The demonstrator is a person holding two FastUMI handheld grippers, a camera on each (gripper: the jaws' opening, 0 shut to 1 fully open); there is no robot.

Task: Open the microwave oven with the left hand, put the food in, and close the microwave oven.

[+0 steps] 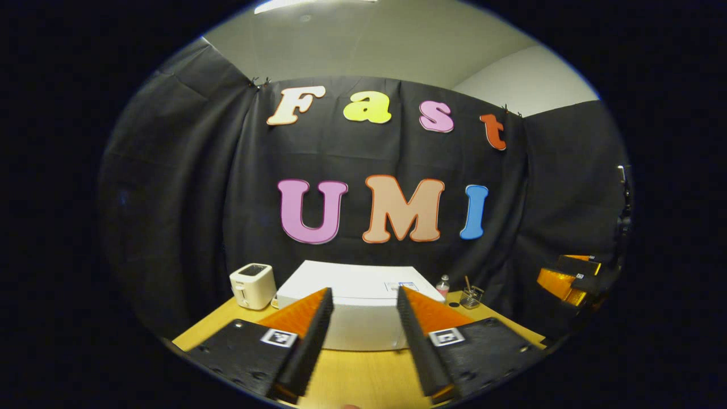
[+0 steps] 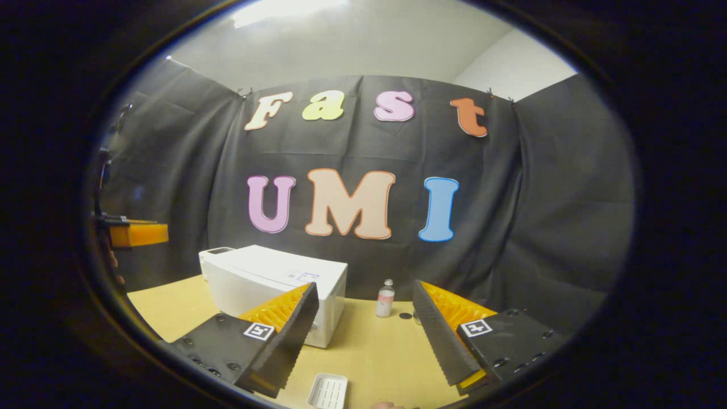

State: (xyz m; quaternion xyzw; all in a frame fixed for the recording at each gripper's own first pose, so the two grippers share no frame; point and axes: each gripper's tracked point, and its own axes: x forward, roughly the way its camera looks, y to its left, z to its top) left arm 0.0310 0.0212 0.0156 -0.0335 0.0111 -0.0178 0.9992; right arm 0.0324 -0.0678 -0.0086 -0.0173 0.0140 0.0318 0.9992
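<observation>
Both my left claw (image 1: 360,341) and right claw (image 2: 363,335) gape wide, empty, above the yellow wooden tabletop (image 2: 375,352), facing the closed white boxy microwave oven (image 1: 363,307).

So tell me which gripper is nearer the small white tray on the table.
Right. The right gripper hangs open just above the white tray, which lies below its fingers. The left gripper faces the microwave further left.

A boxy white microwave oven (image 1: 363,309) sits on the wooden tabletop (image 2: 386,352) against the wall. A small white toaster (image 1: 253,286) stands left of it, a small clear bottle (image 2: 385,299) right, and a shallow white tray (image 2: 328,391) lies in front.
</observation>
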